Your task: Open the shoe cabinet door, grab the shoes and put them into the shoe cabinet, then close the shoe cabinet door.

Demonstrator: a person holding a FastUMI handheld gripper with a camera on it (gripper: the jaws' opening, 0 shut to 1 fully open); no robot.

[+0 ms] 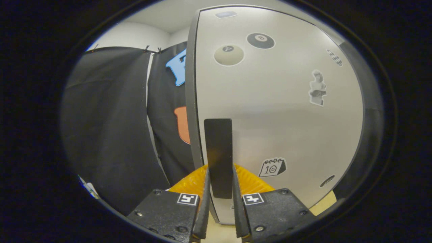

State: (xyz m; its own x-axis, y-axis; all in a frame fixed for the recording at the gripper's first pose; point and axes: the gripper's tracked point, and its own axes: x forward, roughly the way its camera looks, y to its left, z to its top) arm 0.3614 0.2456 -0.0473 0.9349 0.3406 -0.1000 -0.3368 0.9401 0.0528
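The hand-held gripper (221, 182) is closed down on the dark vertical handle (218, 155) of the shoe cabinet door (280, 111). Its two fingers (205, 202) stand narrowly apart with the handle pinched between them, one finger pressing on each side of the handle's lower part. The handle rises straight up from between the fingers and ends about halfway up the door.

The door is a pale, smooth panel with a dark frame (190, 101) running down its left edge. The handle sits close to that left edge. Whether the door is fully shut or slightly ajar cannot be told from here.

Several stickers are on the door: a black billiard ball (260, 40) and a pale round ball (228, 55) near the top, a small statue figure (317, 88) far to the right, and a calendar sticker (272, 167) low down, just right of the handle.

Left of the door hangs the booth's black cloth wall (108, 135), with a white wall (135, 35) above it. A pale surface (325, 202) shows below the door's lower right corner.
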